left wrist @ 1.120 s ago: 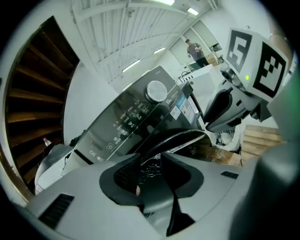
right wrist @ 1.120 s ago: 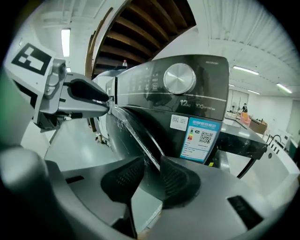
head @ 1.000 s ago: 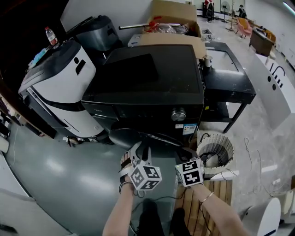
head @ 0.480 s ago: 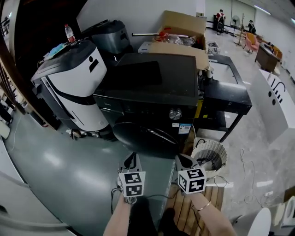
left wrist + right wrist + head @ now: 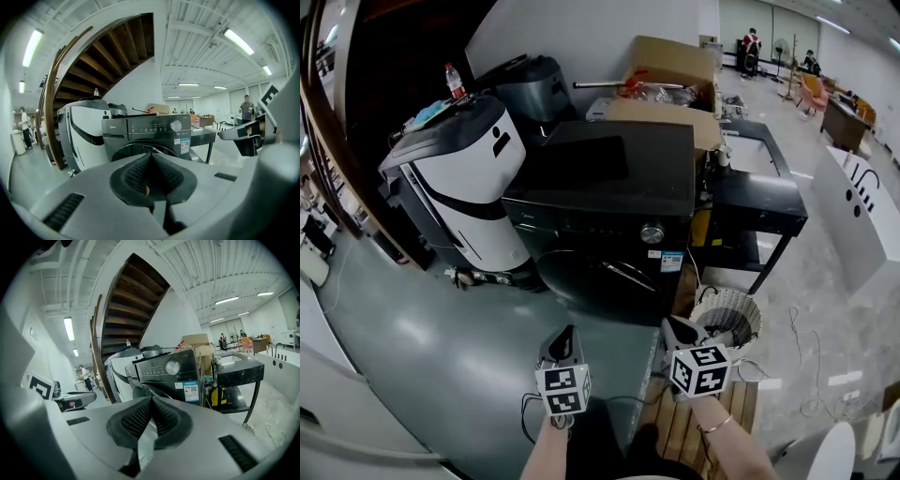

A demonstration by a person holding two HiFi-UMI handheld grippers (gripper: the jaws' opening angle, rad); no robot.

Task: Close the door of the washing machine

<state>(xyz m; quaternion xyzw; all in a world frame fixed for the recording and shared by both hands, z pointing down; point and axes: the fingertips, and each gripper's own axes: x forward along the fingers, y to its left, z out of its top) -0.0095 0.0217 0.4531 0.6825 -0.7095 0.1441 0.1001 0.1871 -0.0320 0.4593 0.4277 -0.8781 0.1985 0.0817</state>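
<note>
The left tool (image 5: pixel 566 334) is holding its ribbed black pads pressed together with nothing between them. The right tool (image 5: pixel 671 325) is doing the same. Each is carrying a cube of square markers. The washing machine (image 5: pixel 609 202) is standing ahead of both tools, well apart from them. Its round dark door (image 5: pixel 602 275) is lying closed against the front.

The head view is showing the machine's flat black top. It is also showing a white woven basket (image 5: pixel 733 314) ahead and right of the right tool, and wooden slats (image 5: pixel 677 433) beneath that tool.

The gripper views are showing the stepped timber underside of a staircase (image 5: pixel 112 56) rising above and left of the left tool; the head view is rendering it only as a dark mass. The left gripper view is catching the right tool at its right edge, and the right gripper view is catching the left tool at its left edge.

A round silver dial (image 5: pixel 172 367) is sitting on the glossy control panel. A rounded white appliance (image 5: pixel 464 183) is standing ahead and left of the left tool. A brown cardboard box (image 5: pixel 670 66) is lying beyond the machine.
</note>
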